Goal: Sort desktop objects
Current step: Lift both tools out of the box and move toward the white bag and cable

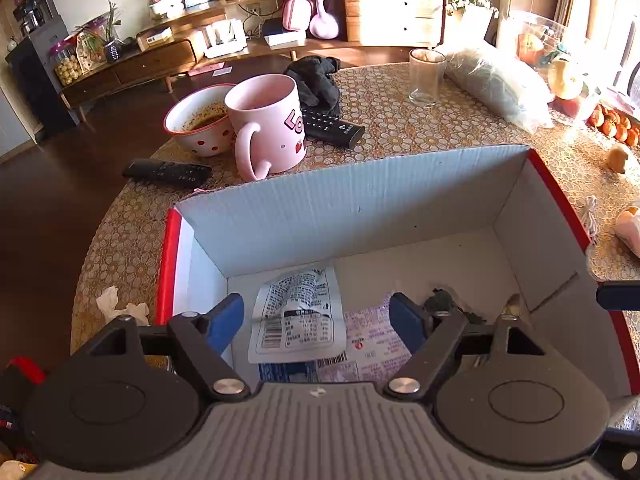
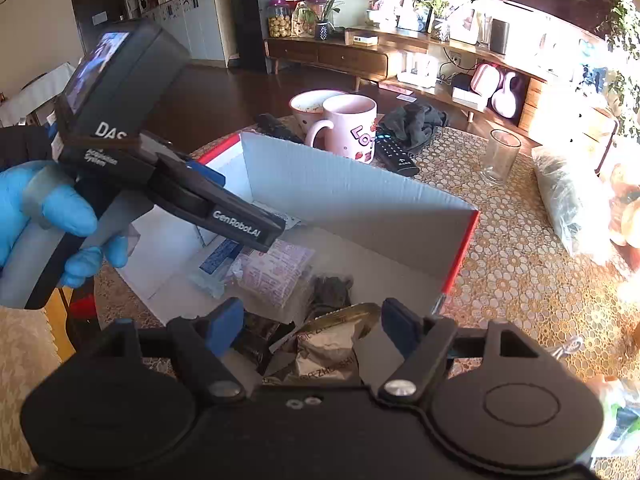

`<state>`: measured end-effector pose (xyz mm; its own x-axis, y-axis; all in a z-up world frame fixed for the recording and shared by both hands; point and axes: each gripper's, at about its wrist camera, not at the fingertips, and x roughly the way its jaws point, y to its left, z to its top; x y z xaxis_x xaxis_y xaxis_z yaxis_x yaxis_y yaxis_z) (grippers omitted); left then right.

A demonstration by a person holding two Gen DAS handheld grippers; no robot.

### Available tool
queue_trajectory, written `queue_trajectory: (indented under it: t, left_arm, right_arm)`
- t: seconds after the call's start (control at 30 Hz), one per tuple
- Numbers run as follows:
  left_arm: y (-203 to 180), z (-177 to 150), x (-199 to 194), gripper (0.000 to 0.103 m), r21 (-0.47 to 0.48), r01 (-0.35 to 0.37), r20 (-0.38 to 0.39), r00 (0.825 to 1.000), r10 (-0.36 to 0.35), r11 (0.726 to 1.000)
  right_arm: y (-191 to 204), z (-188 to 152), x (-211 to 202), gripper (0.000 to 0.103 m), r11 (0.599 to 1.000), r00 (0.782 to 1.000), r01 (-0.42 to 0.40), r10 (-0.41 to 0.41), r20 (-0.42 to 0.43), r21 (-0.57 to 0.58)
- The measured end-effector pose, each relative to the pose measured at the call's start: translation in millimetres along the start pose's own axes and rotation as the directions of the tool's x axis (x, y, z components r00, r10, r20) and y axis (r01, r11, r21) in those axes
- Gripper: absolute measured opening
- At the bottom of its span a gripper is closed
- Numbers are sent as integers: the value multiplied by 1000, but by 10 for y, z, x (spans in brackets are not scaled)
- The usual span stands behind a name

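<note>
A white cardboard box (image 1: 360,204) with red outer edges stands on the round table; it also shows in the right wrist view (image 2: 360,200). Inside lie a white printed packet (image 1: 298,316), a pink packet (image 1: 376,340) and dark scraps (image 1: 440,300). My left gripper (image 1: 318,316) is open and empty over the box's near side, above the white packet. My right gripper (image 2: 312,328) is open and empty above a gold-brown wrapper (image 2: 328,348) in the box. The left gripper (image 2: 248,220) also shows from the right wrist view, held by a blue-gloved hand over the box.
Behind the box stand a pink mug (image 1: 268,124), a dotted bowl (image 1: 200,120), two black remotes (image 1: 332,126) (image 1: 168,172), a dark cloth (image 1: 316,76) and a glass (image 1: 426,76). A plastic bag (image 1: 500,84), fruit (image 1: 612,124) and crumpled tissue (image 1: 116,306) lie around.
</note>
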<state>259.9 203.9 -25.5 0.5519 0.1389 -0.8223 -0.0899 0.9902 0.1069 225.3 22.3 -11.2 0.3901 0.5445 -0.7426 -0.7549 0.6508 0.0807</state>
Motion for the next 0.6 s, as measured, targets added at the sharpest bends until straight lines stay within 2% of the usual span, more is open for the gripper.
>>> queue_trajectory:
  t: [0.13, 0.43, 0.53, 0.6]
  left_arm:
    - [-9, -76, -113, 83, -1, -15, 8, 1000, 15, 1000]
    - [-22, -227, -370, 86, -41, 7, 26, 1000, -6, 999]
    - [-71, -280, -462, 92, -40, 9, 41, 999, -8, 999]
    - [-119, -317, -531, 101, -38, 13, 54, 998, -11, 999]
  right_arm:
    - [12, -44, -114, 78, 1000, 1000, -2, 2, 11, 0]
    - [24, -140, -437, 83, 1000, 998, -6, 6, 63, 6]
    - [6, -183, -533, 84, 1000, 997, -7, 6, 75, 14]
    - [-9, -230, -609, 84, 1000, 996, -11, 9, 84, 17]
